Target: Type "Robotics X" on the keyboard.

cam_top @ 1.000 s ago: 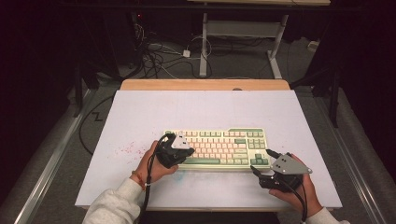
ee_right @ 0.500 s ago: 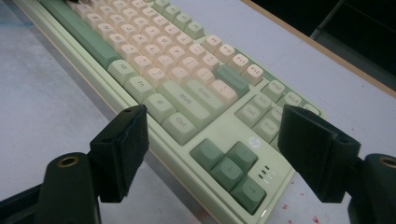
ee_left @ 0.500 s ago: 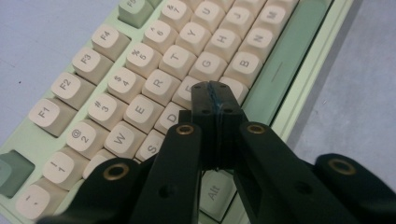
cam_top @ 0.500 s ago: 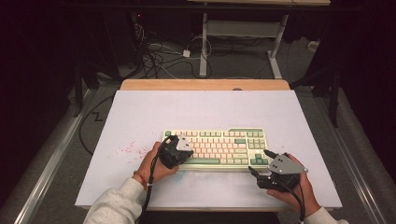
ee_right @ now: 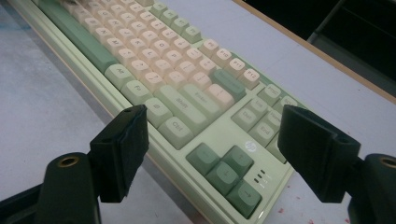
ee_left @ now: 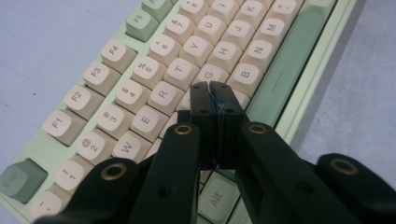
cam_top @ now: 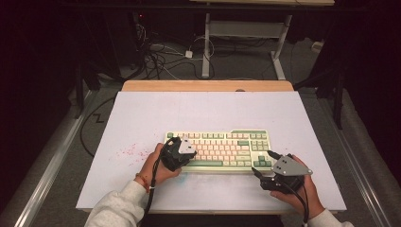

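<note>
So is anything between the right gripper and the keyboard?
Nothing visible. The right gripper hangs open at the keyboard's arrow-key corner, with bare table beside it. The shut left gripper is far along, over the letter keys.

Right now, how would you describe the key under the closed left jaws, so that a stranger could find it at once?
On the white table lies a pale green keyboard with cream keys. The shut left gripper points at its letter block, tips over the key just left of G, below R and T. The jaws hide its letter, unlike its readable neighbours.
</note>
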`<action>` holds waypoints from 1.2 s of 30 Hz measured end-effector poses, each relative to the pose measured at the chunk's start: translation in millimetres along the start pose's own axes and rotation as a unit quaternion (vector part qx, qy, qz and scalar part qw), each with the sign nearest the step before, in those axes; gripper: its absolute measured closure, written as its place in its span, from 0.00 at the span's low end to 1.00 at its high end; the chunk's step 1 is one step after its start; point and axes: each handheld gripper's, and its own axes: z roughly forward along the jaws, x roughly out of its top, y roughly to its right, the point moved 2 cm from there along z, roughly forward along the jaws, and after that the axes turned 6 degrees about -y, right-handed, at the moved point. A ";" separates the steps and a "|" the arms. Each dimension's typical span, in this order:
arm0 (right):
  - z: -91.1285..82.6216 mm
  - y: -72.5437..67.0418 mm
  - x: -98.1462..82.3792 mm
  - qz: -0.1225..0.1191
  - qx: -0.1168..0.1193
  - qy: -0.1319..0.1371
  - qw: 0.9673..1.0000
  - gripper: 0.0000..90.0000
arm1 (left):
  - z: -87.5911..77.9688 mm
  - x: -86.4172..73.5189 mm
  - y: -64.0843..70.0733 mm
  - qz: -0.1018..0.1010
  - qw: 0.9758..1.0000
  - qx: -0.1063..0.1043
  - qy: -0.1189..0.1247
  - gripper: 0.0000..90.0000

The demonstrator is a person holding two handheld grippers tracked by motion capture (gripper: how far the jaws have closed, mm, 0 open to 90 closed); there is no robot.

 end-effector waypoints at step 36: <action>0.9 -2.4 0.1 -0.002 0.004 -0.002 1.000 0.28 | -8.9 -12.7 -22.2 -0.038 0.999 0.015 0.004 0.94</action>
